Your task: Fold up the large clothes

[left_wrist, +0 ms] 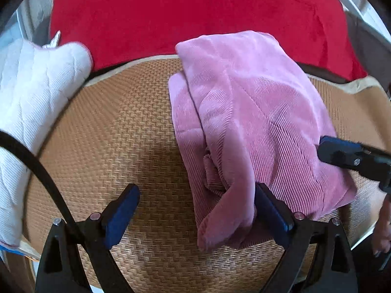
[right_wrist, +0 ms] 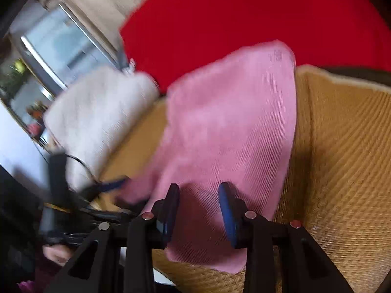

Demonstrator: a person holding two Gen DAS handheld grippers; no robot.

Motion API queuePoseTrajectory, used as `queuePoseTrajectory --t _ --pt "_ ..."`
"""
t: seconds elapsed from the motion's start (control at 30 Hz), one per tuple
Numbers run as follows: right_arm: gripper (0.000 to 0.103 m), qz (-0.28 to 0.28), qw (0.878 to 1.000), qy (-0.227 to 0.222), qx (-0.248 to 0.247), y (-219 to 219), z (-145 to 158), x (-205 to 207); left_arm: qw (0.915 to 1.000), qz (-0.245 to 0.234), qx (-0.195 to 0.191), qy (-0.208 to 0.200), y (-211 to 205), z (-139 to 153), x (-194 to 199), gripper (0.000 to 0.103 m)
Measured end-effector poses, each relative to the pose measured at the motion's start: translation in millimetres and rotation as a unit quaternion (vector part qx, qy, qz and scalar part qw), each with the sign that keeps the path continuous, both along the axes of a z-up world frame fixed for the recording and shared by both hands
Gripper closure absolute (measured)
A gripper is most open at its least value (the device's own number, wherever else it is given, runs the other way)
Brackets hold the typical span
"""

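left gripper [left_wrist: 195, 217] released, jaws wide, one pad touching the near hem of the pink garment [left_wrist: 244, 112]. right gripper [right_wrist: 199, 210] partly open over the cloth, pinching nothing. garment lies folded on the woven mat [left_wrist: 110, 134], far end on the red blanket [left_wrist: 171, 12]. soft thick corduroy, limp, likely grippy; i'd pinch corner hems through all layers.
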State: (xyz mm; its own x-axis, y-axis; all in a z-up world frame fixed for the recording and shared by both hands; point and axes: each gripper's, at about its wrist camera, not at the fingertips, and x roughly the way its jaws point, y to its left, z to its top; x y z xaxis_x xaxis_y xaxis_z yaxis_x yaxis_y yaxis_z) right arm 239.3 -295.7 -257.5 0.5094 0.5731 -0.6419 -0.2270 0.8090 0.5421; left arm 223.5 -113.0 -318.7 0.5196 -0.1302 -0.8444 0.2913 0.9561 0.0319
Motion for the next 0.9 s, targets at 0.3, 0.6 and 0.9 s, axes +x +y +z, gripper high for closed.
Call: queuePoseTrajectory --t 0.3,0.6,0.9 --pt "0.066 0.008 1.000 -0.002 0.020 -7 -3 2 0.9986 -0.006 0.037 -0.038 -10 18 -10 0.008" --pt "0.066 0.008 1.000 -0.006 0.023 -7 -3 -1 0.9969 -0.003 0.051 -0.059 -15 30 -18 0.008" --pt "0.066 0.007 0.999 -0.004 0.034 -9 -3 -4 0.9929 0.035 0.011 -0.113 0 66 -19 0.008"
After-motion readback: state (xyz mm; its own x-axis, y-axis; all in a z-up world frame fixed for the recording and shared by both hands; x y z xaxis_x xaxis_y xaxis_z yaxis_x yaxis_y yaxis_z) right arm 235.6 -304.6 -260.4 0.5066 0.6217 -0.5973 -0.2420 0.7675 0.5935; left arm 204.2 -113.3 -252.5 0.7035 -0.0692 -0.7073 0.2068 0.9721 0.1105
